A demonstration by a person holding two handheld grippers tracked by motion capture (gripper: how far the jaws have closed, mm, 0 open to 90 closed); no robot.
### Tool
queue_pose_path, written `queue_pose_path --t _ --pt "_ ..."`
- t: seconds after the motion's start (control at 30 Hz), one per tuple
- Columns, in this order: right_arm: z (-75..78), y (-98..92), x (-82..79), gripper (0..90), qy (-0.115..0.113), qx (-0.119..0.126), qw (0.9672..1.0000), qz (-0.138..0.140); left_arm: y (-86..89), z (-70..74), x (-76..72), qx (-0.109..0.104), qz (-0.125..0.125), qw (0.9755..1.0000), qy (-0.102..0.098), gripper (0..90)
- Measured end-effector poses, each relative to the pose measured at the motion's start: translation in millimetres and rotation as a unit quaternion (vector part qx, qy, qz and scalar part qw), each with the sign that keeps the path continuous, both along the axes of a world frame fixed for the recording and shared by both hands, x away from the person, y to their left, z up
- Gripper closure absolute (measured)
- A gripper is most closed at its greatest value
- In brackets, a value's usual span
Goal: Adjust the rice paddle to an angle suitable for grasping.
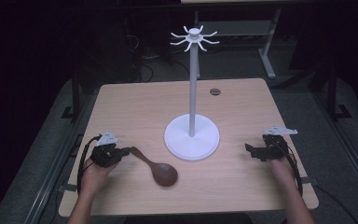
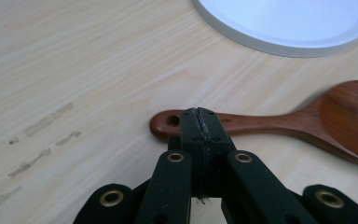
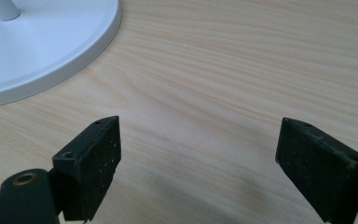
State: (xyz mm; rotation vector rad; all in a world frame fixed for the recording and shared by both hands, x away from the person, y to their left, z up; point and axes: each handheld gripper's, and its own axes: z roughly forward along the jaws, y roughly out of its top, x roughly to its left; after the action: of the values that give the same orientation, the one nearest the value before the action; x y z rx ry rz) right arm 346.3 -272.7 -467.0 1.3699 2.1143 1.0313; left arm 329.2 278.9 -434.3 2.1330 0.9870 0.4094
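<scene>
Left tool (image 2: 199, 122) pressed together over spoon (image 2: 279, 123)

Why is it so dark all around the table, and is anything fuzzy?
High view: light falls on the pale wooden table, the room behind is near black, and the tall white hook stand looks bright. Left gripper view: the dark brown wooden spoon has a soft edge at the bowl. Right gripper view: the near black pads look slightly soft.

High view looking down and forward over the whole bench (image 1: 242, 182), left tool view skimming the wood close beside the spoon (image 2: 279, 122), right tool view hovering low, both sharing the white stand base (image 3: 51, 51).
</scene>
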Motion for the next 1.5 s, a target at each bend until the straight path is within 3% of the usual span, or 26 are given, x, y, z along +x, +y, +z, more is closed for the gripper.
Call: queue_pose_path --t 0.1,0.27,0.47,0.73,0.9,1.23,1.43,1.5 --pt "-0.2 1.7 0.1 13.5 -0.002 0.001 1.0 0.002 -4.5 1.9 6.2 0.022 0.003 0.9998 -0.003 90.0" --pt "-0.3 3.4 -0.5 13.5 -0.003 0.0 1.0 0.003 -9.0 -1.2 13.5 0.038 0.013 0.9992 -0.007 90.0" --pt "-1.6 3.4 0.3 13.5 0.0 -0.006 1.0 0.001 -14.0 -10.8 20.1 0.047 0.014 0.9987 0.01 90.0" --pt "-0.2 2.1 -0.8 13.5 -0.002 -0.005 1.0 -0.003 -13.3 -11.2 14.5 0.044 0.016 0.9988 0.016 90.0" --pt "-0.5 1.4 -0.2 13.5 -0.003 -0.006 1.0 -0.003 -13.2 -14.8 12.2 0.043 0.013 0.9985 0.032 90.0" --pt "-0.5 2.5 -0.4 13.5 -0.004 -0.007 1.0 -0.001 -24.2 -16.6 18.7 0.052 0.003 0.9983 0.026 90.0" --pt "-0.3 2.2 -0.6 13.5 -0.005 -0.007 1.0 -0.002 -29.7 -19.3 26.7 0.026 0.002 0.9991 0.033 90.0" --pt "-0.3 2.2 -0.7 13.5 -0.004 -0.007 1.0 -0.002 -30.6 -19.3 28.7 0.028 0.0 0.9991 0.03 90.0"
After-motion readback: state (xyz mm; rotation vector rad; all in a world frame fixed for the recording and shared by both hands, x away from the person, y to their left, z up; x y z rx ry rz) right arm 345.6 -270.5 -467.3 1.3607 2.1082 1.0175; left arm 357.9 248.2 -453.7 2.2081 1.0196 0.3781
